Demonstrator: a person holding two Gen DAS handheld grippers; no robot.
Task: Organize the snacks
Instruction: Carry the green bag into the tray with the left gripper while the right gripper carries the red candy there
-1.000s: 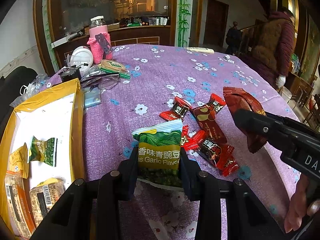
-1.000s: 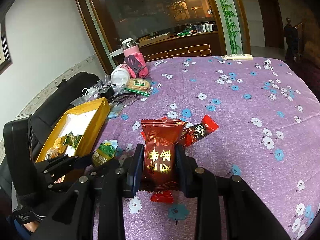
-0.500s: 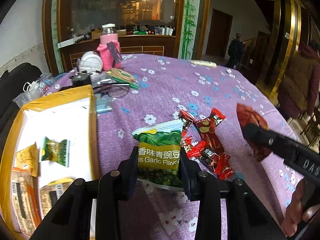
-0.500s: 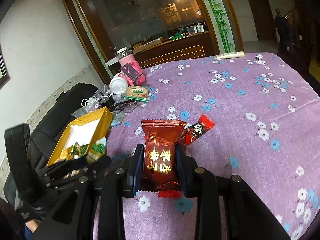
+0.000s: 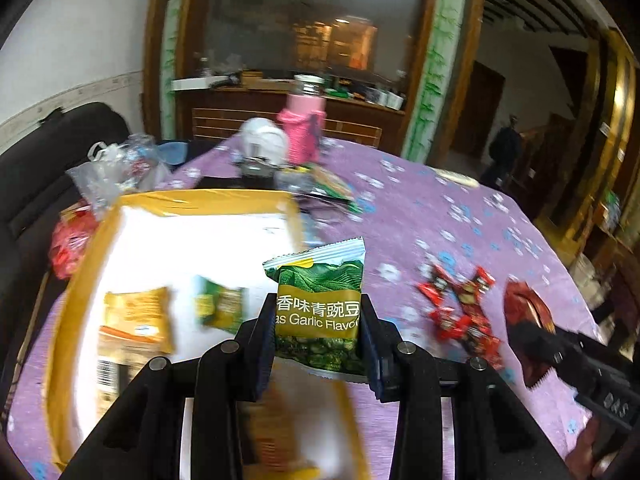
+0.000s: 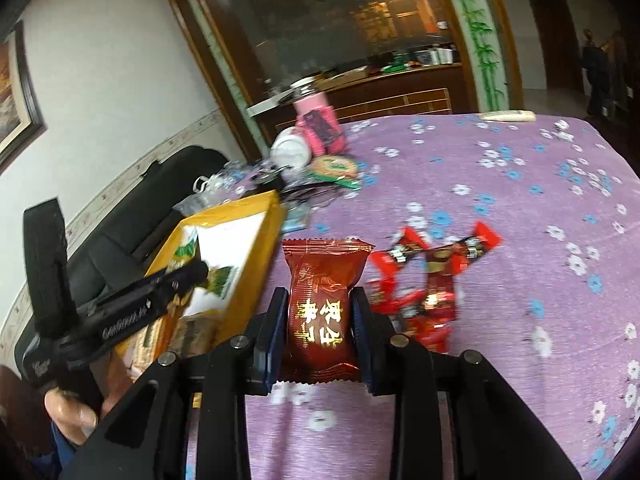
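Observation:
My left gripper (image 5: 318, 322) is shut on a green garlic-pea packet (image 5: 320, 300), held above the right wall of the yellow box (image 5: 82, 264). The box holds a yellow packet (image 5: 138, 316), a green packet (image 5: 220, 306) and other snacks, blurred. My right gripper (image 6: 318, 332) is shut on a dark red snack packet (image 6: 322, 304), held over the purple cloth just right of the yellow box (image 6: 256, 272). Several red candies (image 6: 432, 280) lie on the cloth to its right. The left gripper's fingers (image 6: 176, 280) reach over the box in the right wrist view.
A pink bottle (image 5: 302, 128), a white lid (image 5: 262, 140), plastic bags (image 5: 116, 172) and flat packets crowd the table's far left. The flowered purple cloth (image 6: 540, 208) covers a round table. A black chair (image 6: 132, 216) stands left of it. A person (image 5: 504, 148) stands in the far doorway.
My left gripper carried the green packet leftward from the cloth to over the yellow box. The right gripper moved left with the dark red packet, closer to the box.

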